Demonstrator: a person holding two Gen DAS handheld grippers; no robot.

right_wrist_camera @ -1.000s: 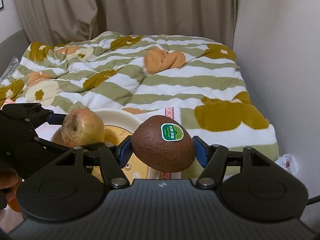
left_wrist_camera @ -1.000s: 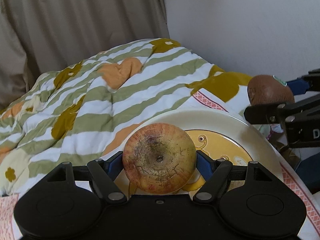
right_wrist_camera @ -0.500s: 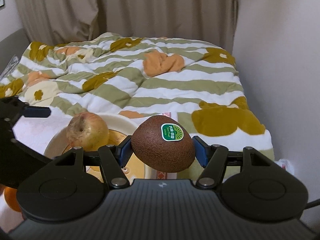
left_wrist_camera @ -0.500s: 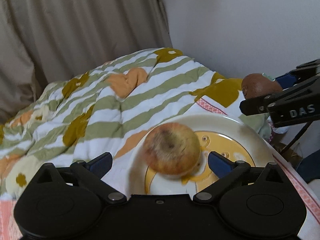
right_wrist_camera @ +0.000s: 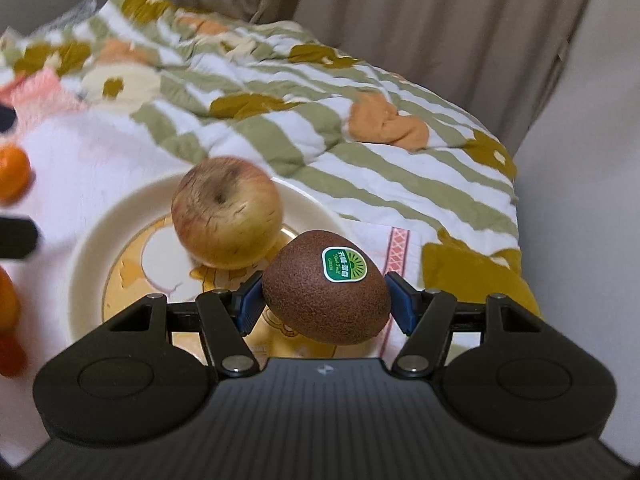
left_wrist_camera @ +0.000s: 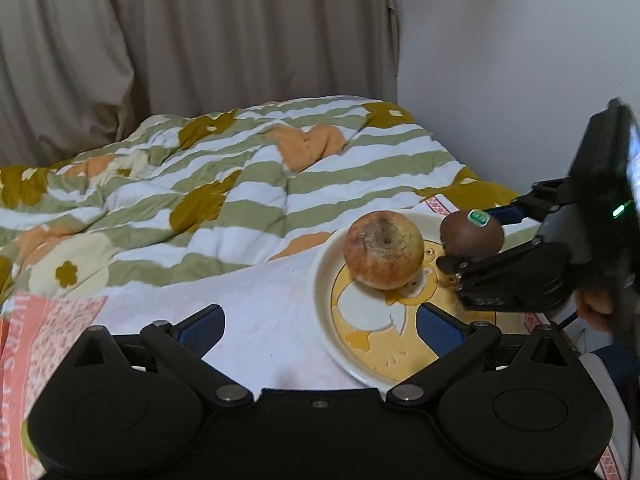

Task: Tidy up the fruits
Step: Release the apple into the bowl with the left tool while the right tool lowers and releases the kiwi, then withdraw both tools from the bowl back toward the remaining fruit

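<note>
R gripper [right_wrist_camera: 326, 300] clamped on kiwi [right_wrist_camera: 326, 292], long axis across jaws, just right of apple [right_wrist_camera: 227, 212] over plate [right_wrist_camera: 86, 248]. L gripper [left_wrist_camera: 320, 326] wide open, empty, lower frame.

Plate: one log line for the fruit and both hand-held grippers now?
apple: on plate | left hand-held gripper: open, empty | right hand-held gripper: shut on kiwi, over plate

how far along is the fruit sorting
Done: the apple sits on the plate, clear of the open left claw. In hand: the right claw grips the kiwi over the plate. Left: the orange fruits beside the plate.
</note>
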